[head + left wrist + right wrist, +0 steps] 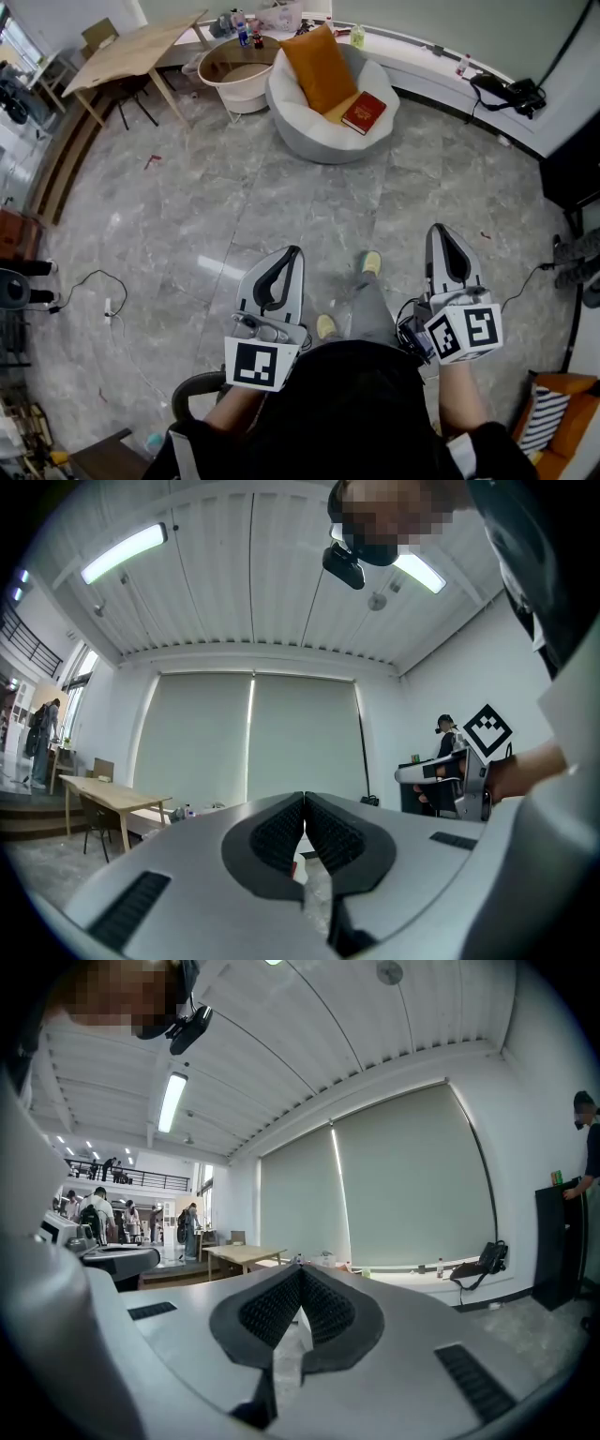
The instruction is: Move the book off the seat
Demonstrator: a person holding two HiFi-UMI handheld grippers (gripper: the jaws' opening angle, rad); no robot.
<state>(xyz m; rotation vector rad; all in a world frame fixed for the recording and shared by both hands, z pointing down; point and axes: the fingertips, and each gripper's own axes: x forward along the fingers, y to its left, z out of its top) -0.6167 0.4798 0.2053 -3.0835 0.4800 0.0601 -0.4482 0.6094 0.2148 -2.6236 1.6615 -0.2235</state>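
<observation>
A red book [364,112] lies on the white round seat [295,133] at the far side of the room, beside an orange cushion [319,67]. My left gripper [293,251] and my right gripper [441,229] are held level in front of the person, far short of the seat, pointing toward it. In the left gripper view the left gripper [304,797] is shut with nothing between its pads. In the right gripper view the right gripper [300,1270] is shut and empty too. The seat is mostly hidden behind the jaws in both gripper views.
A round low table [234,67] with bottles stands left of the seat, and a wooden table [131,52] further left. A window ledge [427,73] runs behind the seat with a black bag [511,92] on it. Grey marble floor [281,216] stretches between me and the seat.
</observation>
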